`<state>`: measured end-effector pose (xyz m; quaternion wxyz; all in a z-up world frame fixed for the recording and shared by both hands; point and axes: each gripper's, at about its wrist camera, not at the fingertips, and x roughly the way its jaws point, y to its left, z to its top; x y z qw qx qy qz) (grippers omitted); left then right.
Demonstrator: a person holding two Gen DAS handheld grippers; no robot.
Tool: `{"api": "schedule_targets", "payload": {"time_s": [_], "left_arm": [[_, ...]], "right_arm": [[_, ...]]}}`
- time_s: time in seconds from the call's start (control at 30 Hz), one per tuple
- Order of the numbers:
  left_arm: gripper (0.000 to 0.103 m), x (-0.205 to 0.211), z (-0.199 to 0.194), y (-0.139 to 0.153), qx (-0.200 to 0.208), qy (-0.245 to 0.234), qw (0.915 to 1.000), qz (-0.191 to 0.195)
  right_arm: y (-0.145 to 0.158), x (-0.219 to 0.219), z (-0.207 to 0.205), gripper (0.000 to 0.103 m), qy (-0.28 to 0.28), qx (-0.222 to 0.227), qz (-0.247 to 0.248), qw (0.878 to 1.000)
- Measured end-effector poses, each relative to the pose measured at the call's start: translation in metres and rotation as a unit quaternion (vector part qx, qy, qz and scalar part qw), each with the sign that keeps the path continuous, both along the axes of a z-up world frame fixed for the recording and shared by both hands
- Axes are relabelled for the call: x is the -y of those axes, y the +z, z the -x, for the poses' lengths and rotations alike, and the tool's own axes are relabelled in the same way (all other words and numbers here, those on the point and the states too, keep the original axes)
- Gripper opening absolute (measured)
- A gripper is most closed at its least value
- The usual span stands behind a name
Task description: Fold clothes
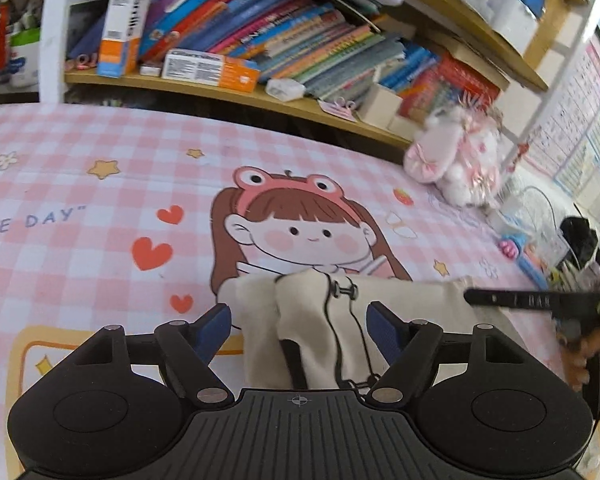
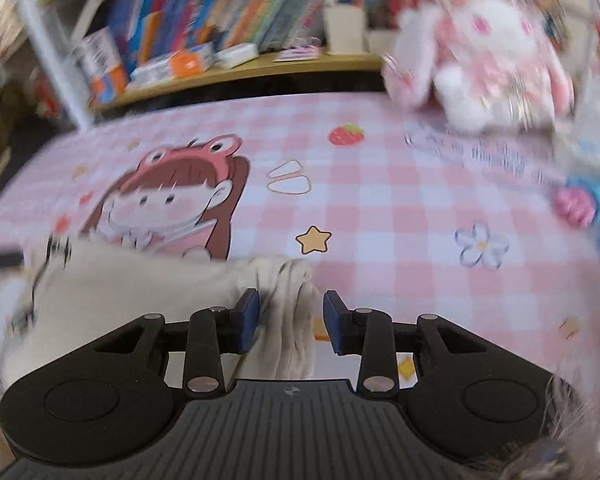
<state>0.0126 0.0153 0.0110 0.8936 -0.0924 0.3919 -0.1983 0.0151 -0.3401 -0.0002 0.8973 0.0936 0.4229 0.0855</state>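
1. The cream garment (image 1: 400,300) lay on the pink checked cloth (image 1: 80,184), at the near edge of the surface, over the lower part of the printed cartoon girl (image 1: 296,228).
2. In the left wrist view its long axis ran roughly left to right across the frame. One bunched end sat between the fingers of the left gripper (image 1: 299,320); the other end reached to the right, toward the right gripper (image 1: 508,300).
3. Black piping and a black knotted fastening (image 1: 344,292) ran down the front of the garment, pointing toward the camera.
4. The left gripper's jaws stood spread, with cloth gathered between the blue pads (image 1: 216,324). No pad was seen pressing the fabric.
5. In the right wrist view the right gripper (image 2: 288,316) was likewise spread, and a folded end of the garment (image 2: 292,308) lay in the gap. The left pad touched or nearly touched the cloth; which one could not be determined.
6. The right wrist view was blurred.
7. A pink and white plush toy (image 2: 480,56) sat at the far right of the cloth, well apart from the garment.
8. A shelf of leaning books (image 1: 284,36) stood behind the surface.
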Motion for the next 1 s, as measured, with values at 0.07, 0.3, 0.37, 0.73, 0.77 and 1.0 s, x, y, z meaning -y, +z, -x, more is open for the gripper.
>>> {"api": "schedule_targets", "payload": {"time_s": [0.07,0.3,0.37,0.73,0.77,1.0], "left_arm": [[0.075,0.002,0.003,0.000,0.001,-0.007,1.0000,-0.003],[0.075,-0.006,0.007,0.001,0.000,-0.007,0.9998,0.020],[0.075,-0.007,0.008,0.003,0.002,-0.009,0.9996,0.027],[0.051,-0.003,0.000,-0.008,-0.019,-0.028,0.9983,0.048],[0.050,-0.004,-0.002,-0.011,-0.023,-0.025,0.9980,0.054],[0.010,-0.017,-0.003,-0.010,-0.049,-0.029,0.9852,0.162]], "right_arm": [[0.001,0.004,-0.002,0.030,-0.023,-0.001,-0.020,1.000],[0.015,0.020,0.033,0.030,-0.066,0.013,-0.054,0.996],[0.017,0.024,0.044,0.030,-0.076,0.012,-0.067,0.995],[-0.009,0.021,0.070,0.030,-0.121,-0.025,-0.082,0.989],[-0.008,0.020,0.069,0.030,-0.120,-0.025,-0.079,0.989],[-0.009,0.016,0.068,0.030,-0.123,-0.027,-0.069,0.990]]}}
